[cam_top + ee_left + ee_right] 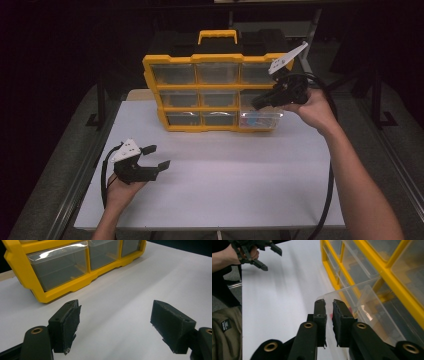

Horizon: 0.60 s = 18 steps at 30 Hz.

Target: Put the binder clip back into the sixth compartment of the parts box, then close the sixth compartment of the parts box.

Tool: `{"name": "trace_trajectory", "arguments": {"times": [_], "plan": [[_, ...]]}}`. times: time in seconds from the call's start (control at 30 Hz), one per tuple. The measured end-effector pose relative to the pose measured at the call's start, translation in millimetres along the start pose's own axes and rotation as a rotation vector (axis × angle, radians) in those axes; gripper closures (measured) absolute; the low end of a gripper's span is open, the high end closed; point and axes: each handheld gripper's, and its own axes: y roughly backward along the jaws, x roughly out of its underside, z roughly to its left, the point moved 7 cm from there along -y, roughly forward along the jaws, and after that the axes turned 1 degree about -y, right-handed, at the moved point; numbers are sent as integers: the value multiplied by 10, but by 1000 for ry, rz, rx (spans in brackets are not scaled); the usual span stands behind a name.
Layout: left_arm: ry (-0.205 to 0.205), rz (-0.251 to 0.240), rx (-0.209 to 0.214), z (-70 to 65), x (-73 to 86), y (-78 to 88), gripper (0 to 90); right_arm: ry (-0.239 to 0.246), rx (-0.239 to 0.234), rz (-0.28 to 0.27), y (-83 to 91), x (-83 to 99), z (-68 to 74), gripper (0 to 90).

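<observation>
Right gripper [329,305]: fingers [320,315] are nearly pressed together, pinching the thin front wall of the clear drawer [362,307] at its upper edge. No earlier frame is at hand, so only the grip itself is being noted. The drawer is sticking partway out of the bottom-right slot of the yellow organizer [216,87], with small blue pieces lying inside it. The organizer is standing upright at the far side of the white desk [225,180], its other clear drawers sitting flush in the frame. Left gripper [156,157]: fingers [66,325] are spread wide with nothing between them, hovering low over the desk near its left front, well apart from the organizer, held in the person's left hand [120,192].
</observation>
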Motion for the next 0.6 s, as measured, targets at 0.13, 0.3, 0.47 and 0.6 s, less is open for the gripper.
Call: {"name": "trace_trajectory", "arguments": {"times": [0.13, 0.3, 0.47, 0.6], "plan": [[-5, 0, -2, 5, -2, 2, 235, -10, -19, -5, 5, 24, 91, 852], [-6, -1, -4, 2, -1, -3, 235, 3, -15, -2, -2, 115, 179, 885], [3, -3, -3, -7, -1, -7, 235, 4, -32, 3, -21, 219, 264, 886], [5, -7, -2, -11, -5, -10, 234, 18, -41, 11, -33, 296, 334, 886]]}}
